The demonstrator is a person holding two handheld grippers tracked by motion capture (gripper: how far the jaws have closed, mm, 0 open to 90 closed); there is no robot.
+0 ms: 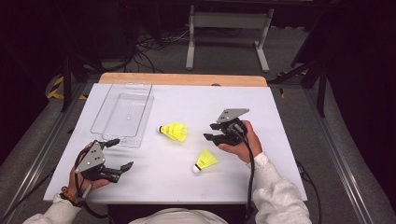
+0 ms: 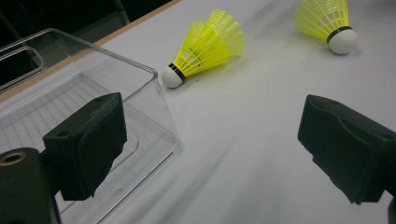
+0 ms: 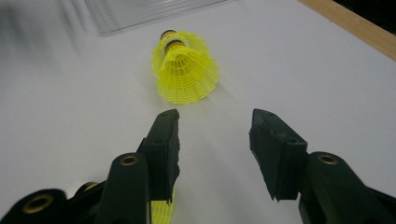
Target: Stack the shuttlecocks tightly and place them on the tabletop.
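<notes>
Right hand-held gripper [image 1: 211, 131] open, empty, just right of stacked shuttlecocks [image 1: 174, 131]. Single shuttlecock [image 1: 204, 161] near, below gripper. Left hand-held gripper [image 1: 117, 153] open, empty, by clear tray [image 1: 122, 115].

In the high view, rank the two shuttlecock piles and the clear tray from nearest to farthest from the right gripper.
1. Single shuttlecock, just below the right gripper, toward the person.
2. Stacked shuttlecocks, to its left, mid-table; only slightly farther, nearly too close to call.
3. Clear tray, far left, toward the table's back edge.

A lab: grey carpet, tangled floor cables [image 1: 144, 44]; metal frame rails [image 1: 42, 154] flanking the table [image 1: 233, 93].
</notes>
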